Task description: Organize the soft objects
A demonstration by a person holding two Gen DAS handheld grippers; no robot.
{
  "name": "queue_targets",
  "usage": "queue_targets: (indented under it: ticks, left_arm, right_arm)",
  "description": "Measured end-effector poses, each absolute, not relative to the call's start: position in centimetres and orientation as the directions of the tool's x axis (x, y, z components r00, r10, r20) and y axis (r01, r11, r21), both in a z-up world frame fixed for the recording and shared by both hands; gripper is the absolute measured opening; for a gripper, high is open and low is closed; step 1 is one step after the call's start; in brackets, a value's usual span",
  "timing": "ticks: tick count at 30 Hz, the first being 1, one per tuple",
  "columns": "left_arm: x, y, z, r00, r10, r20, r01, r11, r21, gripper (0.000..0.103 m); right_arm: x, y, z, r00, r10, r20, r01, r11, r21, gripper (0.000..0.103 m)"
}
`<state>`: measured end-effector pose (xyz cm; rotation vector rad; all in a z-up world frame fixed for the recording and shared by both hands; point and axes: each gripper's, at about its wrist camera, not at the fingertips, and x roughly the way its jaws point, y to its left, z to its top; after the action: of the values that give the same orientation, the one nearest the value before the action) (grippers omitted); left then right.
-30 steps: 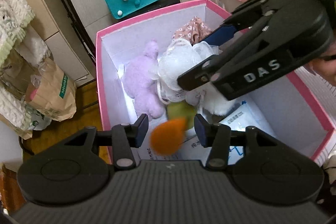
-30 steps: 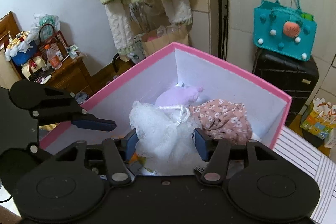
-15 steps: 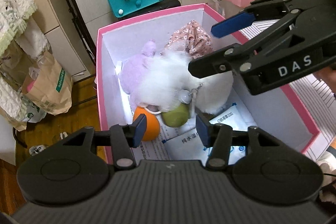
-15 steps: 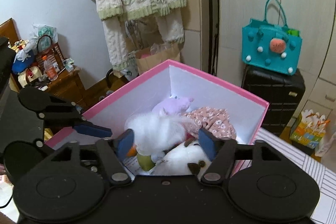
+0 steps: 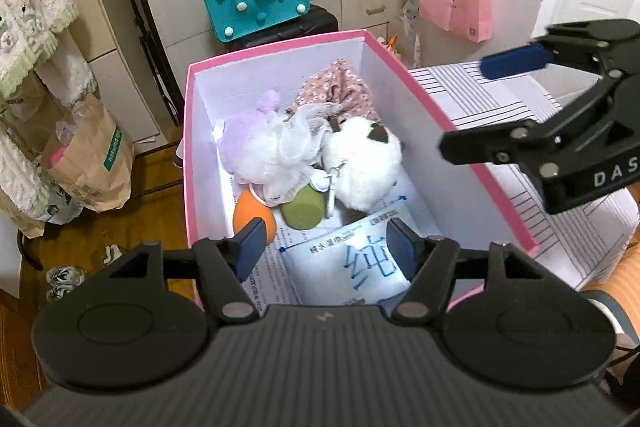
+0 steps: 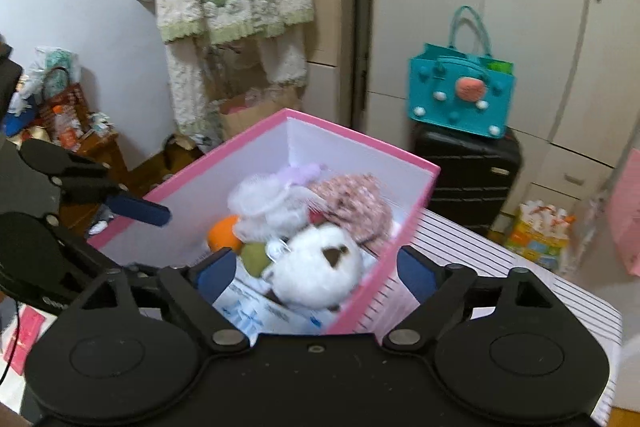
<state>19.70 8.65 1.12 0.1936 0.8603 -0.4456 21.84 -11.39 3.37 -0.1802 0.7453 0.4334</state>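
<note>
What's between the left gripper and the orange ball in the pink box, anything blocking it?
Nothing visible. The left gripper is open above the pink box, and the orange ball lies exposed near the left wall. The white mesh pouf only touches its far edge.

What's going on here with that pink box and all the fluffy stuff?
A person is sorting soft things into a pink box with tongs in each hand. Both the left tongs and the right tongs are open and empty above the box. Inside lie a white plush, a mesh pouf, a purple plush, floral cloth, an orange sponge, a green sponge and a wipes pack.
</note>
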Motion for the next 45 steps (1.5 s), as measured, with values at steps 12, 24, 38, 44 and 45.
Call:
queue_targets:
  ticks: [12, 24, 38, 44, 45]
  left_arm:
    - [16.3, 7.3, 3.5, 0.587, -0.247, -0.771, 0.383, 0.924, -0.004, 0.101]
    - [11.7, 6.4, 2.9, 0.611, -0.196, -0.767, 0.218, 0.973, -0.074, 0.101]
    - [9.1, 5.4, 3.7, 0.662, -0.172, -0.729, 0.165, 0.983, -0.081, 0.101]
    - [7.5, 4.7, 3.8, 0.697, -0.164, -0.698, 0.169, 0.984, -0.061, 0.101]
    - [7.3, 4.6, 3.8, 0.701, -0.164, -0.694, 0.168, 0.984, -0.062, 0.101]
  right_arm:
    - [13.9, -14.8, 5.4, 0.806, 0.163, -0.569, -0.288, 0.948, -0.137, 0.097]
    - [8.4, -17.0, 5.5, 0.825, 0.003, -0.565, -0.096, 0.986, -0.135, 0.097]
    - [5.1, -18.2, 5.8, 0.792, -0.025, -0.610, -0.017, 0.998, -0.064, 0.103]
    - [3.8, -18.2, 5.7, 0.799, -0.035, -0.601, 0.009, 0.999, -0.047, 0.103]
    - [3.6, -18.1, 5.7, 0.802, -0.044, -0.596, 0.017, 0.999, -0.051, 0.103]
